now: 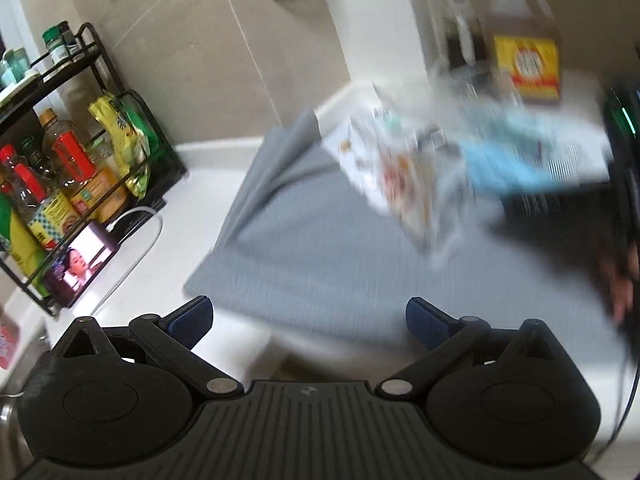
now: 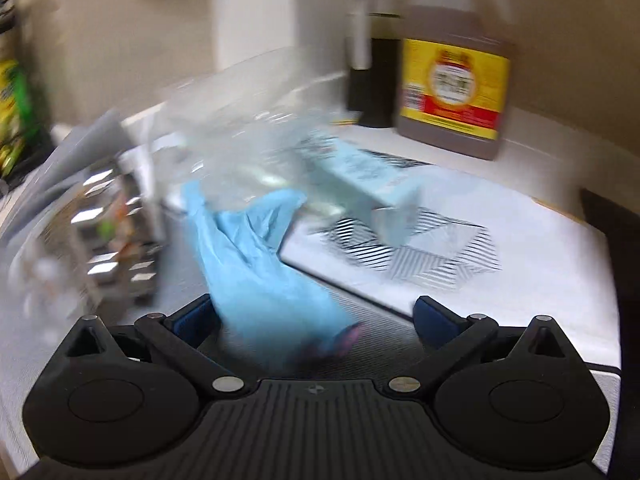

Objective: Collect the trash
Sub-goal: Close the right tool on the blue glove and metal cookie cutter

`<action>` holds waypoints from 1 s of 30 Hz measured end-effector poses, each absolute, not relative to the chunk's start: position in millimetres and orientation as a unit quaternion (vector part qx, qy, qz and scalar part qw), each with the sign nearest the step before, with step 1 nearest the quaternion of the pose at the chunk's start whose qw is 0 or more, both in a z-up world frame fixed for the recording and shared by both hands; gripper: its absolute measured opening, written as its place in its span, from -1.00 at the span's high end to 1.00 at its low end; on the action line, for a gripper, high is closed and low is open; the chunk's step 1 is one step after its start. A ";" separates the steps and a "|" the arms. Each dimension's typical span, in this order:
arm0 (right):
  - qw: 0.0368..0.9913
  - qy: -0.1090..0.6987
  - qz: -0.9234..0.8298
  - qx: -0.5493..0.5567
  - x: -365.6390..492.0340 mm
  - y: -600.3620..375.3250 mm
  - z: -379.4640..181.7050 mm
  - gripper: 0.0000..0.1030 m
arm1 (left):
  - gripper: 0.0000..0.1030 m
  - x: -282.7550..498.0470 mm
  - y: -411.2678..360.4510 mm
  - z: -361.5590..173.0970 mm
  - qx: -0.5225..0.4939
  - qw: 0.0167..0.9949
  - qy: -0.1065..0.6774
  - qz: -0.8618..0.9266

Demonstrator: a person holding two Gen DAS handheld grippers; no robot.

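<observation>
Both grippers, left gripper and right gripper, have fingers spread wide, holding nothing. The blue glove lies right between the right fingers on the grey mat, so I'd close low on it. Clear bag behind looks blurry, contents unclear. Big brown jug at the back looks pretty full.

A crumpled blue glove lies in front of me on the grey mat, fingers splayed. Beside it sits a blurred clear plastic wrapper, a printed snack packet and a pale blue carton lying on its side.
</observation>
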State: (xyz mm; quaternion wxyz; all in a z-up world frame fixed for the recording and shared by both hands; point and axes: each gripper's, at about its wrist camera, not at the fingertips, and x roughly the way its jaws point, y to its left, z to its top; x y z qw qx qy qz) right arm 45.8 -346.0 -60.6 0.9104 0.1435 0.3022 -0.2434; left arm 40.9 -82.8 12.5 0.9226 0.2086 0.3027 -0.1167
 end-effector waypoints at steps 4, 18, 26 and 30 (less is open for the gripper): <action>0.910 0.306 -0.246 0.136 46.4 -344.8 -61.6 -1.00 | -0.99 74.6 -105.5 33.5 0.164 0.933 0.295 -0.123; 0.909 0.313 -0.247 0.125 48.0 -343.2 -60.8 -1.00 | -0.99 136.7 -155.6 -14.6 0.222 0.904 0.347 -0.116; 0.910 0.304 -0.246 0.138 45.3 -345.7 -58.9 -1.00 | -0.99 158.2 -113.1 3.6 0.138 0.915 0.368 -0.096; 0.910 0.304 -0.247 0.138 46.1 -345.0 -59.3 -1.00 | -0.99 167.8 -129.0 17.6 0.077 0.921 0.367 -0.107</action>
